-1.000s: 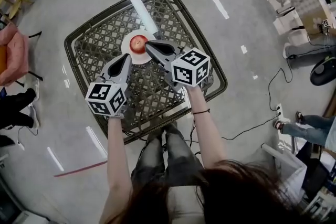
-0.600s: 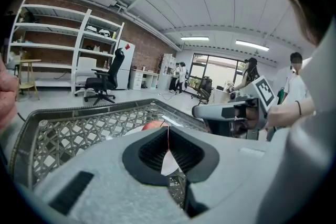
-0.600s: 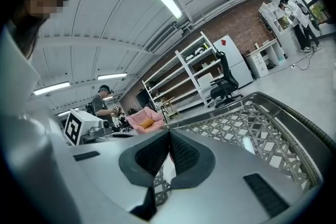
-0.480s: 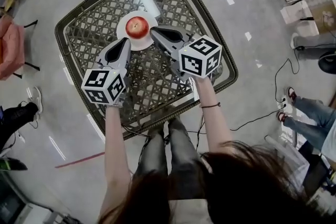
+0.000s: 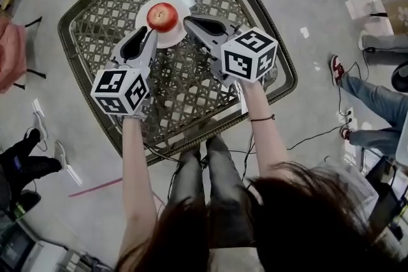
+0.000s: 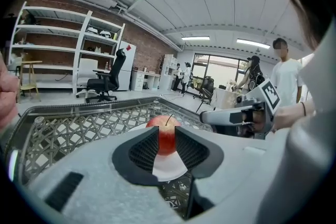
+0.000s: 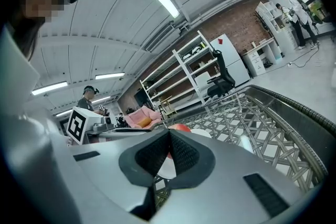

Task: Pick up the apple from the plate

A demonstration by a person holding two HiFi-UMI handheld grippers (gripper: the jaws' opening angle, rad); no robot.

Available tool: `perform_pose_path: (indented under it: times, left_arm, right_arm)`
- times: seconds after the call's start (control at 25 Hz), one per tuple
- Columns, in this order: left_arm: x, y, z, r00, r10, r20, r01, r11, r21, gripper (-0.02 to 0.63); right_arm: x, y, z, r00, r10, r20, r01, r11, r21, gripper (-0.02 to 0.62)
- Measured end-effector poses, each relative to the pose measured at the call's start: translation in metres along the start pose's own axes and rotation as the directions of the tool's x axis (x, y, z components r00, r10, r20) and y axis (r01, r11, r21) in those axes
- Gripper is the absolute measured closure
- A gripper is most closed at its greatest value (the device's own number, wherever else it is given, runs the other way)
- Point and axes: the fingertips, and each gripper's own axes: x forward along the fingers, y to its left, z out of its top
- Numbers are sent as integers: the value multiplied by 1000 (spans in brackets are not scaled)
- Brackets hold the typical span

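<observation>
Plainly, the apple was seen resting on the white plate at the lattice bench's far side. On the left tool, the jaws were being opened, narrowly apart, nothing gripped. The right tool was seen shut and empty beside the plate.

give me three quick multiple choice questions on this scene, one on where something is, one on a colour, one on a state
1. Where does the apple lie?
A) on the plate
B) on the floor
C) on a chair

2. What colour is the plate?
A) blue
B) white
C) black

3. How do the jaws of the right gripper stand?
A) wide apart
B) clamped on the apple
C) shut, with nothing held

Answers:
1 A: the head view shows it sitting on the plate.
2 B: its rim shows white around the apple.
3 C: the right gripper view shows the tips meeting with nothing between them.
</observation>
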Motion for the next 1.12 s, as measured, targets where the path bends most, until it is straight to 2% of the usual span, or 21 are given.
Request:
perform_pose_path:
  times: [0.08,0.16,0.64,0.84,1.12]
  left_arm:
    - [2,1,0,1000,5,3,-5,1000,4,497]
    - [5,2,0,1000,4,-2,-4,1000,9,441]
    - [23,4,-8,1000,-23,0,23,999,41,334]
    - [30,1,-7,999,-46,0,46,996,72,266]
    - [41,-3,-7,997,-79,-9,79,989,123,223]
  right_arm:
    - [0,-2,0,1000,-1,1,1,1000,3,586]
    - [-1,-2,2,1000,-1,1,1,1000,8,586]
    - [-2,-12,-9,1000,-9,-9,9,1000,7,586]
    - [-2,-13,-11,1000,-8,-16,8,1000,4,586]
    - [-4,-16,-14,1000,-14,-13,14,1000,2,586]
